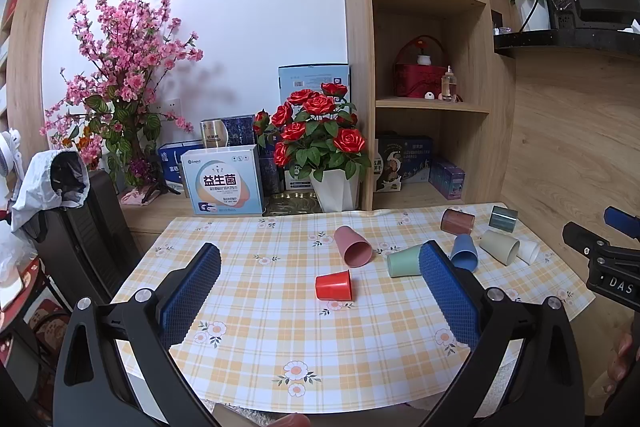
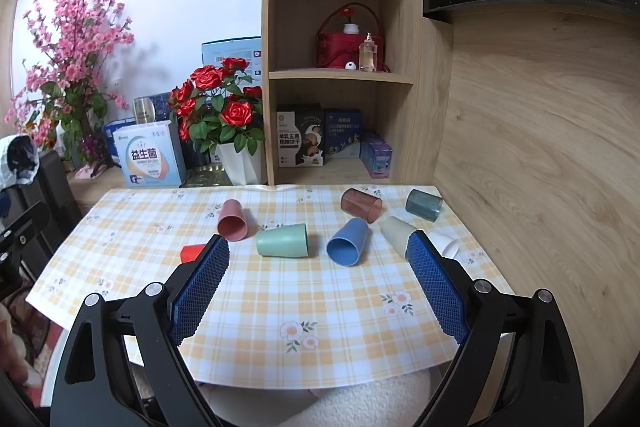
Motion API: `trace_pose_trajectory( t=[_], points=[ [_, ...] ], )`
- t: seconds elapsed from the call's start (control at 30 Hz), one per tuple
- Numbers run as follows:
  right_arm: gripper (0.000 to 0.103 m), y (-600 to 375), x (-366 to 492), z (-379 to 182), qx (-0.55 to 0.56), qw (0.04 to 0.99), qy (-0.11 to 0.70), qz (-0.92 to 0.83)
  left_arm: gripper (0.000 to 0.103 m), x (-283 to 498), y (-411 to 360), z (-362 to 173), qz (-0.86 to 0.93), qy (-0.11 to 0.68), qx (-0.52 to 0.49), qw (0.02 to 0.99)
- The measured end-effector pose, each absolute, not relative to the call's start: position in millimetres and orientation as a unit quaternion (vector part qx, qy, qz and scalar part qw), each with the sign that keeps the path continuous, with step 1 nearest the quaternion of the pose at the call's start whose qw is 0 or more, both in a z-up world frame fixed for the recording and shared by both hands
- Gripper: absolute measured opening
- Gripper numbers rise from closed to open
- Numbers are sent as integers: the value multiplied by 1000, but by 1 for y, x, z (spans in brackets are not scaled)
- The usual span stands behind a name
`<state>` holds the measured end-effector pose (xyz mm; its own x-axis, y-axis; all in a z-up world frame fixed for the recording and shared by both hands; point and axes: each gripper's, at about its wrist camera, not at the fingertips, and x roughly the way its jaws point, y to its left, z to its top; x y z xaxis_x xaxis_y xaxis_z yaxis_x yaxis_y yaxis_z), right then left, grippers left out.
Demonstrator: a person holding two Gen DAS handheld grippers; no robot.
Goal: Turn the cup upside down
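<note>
Both tools are held above the near edge of the checked tablecloth (image 2: 320,307), fingers spread wide and nothing between them: the left gripper (image 1: 320,283) faces the red cup (image 1: 334,285), the right gripper (image 2: 318,287) faces the row beyond. The red cup stands mouth-down nearest the left side (apparently already inverted). Farther back, the remaining cups lie on their sides: the pink cup (image 2: 233,220), green cup (image 2: 282,240), blue cup (image 2: 348,241), beige cup (image 2: 394,233) and white cup (image 2: 448,245), then the brown translucent cup (image 2: 361,205) and teal translucent cup (image 2: 424,205) nearest the shelf. Probable faults: a cup on its side can roll away if one finger touches before the other; the beige and white cups lie just beside each other, so a wide approach may knock the neighbour; a smooth tapered wall may slip from the pads during rotation.
</note>
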<state>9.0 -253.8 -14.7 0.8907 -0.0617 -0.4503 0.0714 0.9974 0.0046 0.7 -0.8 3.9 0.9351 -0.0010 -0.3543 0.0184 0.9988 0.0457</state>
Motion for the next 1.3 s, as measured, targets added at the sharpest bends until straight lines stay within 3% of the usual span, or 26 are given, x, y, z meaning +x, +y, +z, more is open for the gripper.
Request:
trace_pose_trajectory(
  t=[1.3],
  points=[
    [88,-256,9,-16,11,972,232,-35,97,0,-4,0,-6,181,24,983]
  ],
)
